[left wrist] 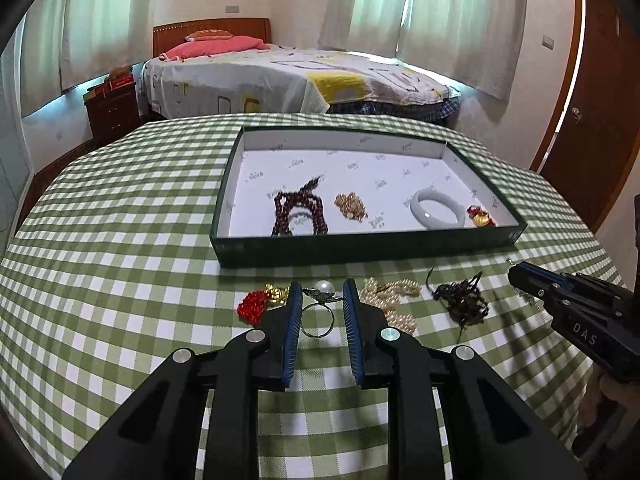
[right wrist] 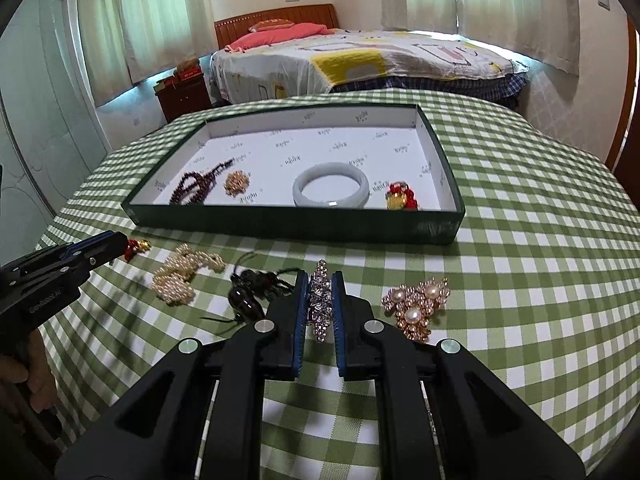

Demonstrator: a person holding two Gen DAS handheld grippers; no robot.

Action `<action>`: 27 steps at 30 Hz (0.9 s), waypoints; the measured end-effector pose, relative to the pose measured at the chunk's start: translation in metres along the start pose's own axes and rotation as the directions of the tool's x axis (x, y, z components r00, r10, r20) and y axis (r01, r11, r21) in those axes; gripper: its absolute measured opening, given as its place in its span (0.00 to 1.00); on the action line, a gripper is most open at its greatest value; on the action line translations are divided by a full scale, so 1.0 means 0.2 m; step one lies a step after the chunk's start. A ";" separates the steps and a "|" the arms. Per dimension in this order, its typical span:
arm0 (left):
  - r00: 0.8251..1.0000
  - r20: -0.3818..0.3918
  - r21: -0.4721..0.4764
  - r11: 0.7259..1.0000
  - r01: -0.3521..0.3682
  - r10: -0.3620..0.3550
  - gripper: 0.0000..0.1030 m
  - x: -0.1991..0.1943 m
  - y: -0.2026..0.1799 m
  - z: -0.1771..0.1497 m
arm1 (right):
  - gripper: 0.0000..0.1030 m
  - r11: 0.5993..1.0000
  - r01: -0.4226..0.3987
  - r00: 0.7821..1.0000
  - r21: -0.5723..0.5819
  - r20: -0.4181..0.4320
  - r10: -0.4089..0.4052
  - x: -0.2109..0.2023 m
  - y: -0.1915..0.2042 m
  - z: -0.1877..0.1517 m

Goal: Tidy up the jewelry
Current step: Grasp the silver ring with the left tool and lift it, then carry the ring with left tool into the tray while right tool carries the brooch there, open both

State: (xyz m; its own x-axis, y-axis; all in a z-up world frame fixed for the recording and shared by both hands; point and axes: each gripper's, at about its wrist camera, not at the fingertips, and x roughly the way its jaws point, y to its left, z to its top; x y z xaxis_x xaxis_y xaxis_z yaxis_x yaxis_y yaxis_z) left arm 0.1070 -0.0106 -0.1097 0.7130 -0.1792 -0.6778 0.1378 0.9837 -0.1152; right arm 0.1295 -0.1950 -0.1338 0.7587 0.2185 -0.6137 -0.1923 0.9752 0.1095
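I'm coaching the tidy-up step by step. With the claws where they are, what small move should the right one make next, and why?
Probably lift the right claw and carry it toward the tray. Its pads look closed on the crystal brooch, and four pieces already lie in the tray. The left claw is open around the pearl ring.

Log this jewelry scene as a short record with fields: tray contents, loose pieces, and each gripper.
tray: dark green shallow cardboard tray on green checked tablecloth
in tray: dark red bead strand, gold cluster, pale jade bangle, red-and-gold charm
loose on cloth: cream pearl strand, dark brown bead cord, rose-gold pearl brooch, pearl-topped silver ring
left gripper: open, straddling the ring
right gripper: shut on silver rhinestone brooch
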 end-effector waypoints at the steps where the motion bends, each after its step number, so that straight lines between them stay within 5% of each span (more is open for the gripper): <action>1: 1.000 0.004 -0.001 1.000 0.001 -0.001 0.21 -0.01 0.00 0.01 | 0.12 1.000 -0.003 1.000 0.000 0.007 0.003 -0.01 0.00 0.01; 16: 0.996 0.089 -0.029 0.999 0.022 -0.020 0.21 0.02 0.01 0.31 | 0.12 1.000 -0.007 0.990 -0.026 0.138 0.010 0.00 -0.03 0.39; 27: 0.997 0.073 -0.062 0.998 0.001 0.003 0.21 0.37 0.08 0.60 | 0.12 0.999 0.024 0.992 -0.042 0.126 -0.019 0.32 -0.16 0.66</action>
State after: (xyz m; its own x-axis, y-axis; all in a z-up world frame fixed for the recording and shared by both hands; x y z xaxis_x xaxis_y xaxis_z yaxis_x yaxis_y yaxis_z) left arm 0.2439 -0.0092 -0.0745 0.7618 -0.1763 -0.6234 0.0959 0.9823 -0.1606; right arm 0.2655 -0.2079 -0.0733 0.8345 0.2026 -0.5125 -0.1996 0.9779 0.0615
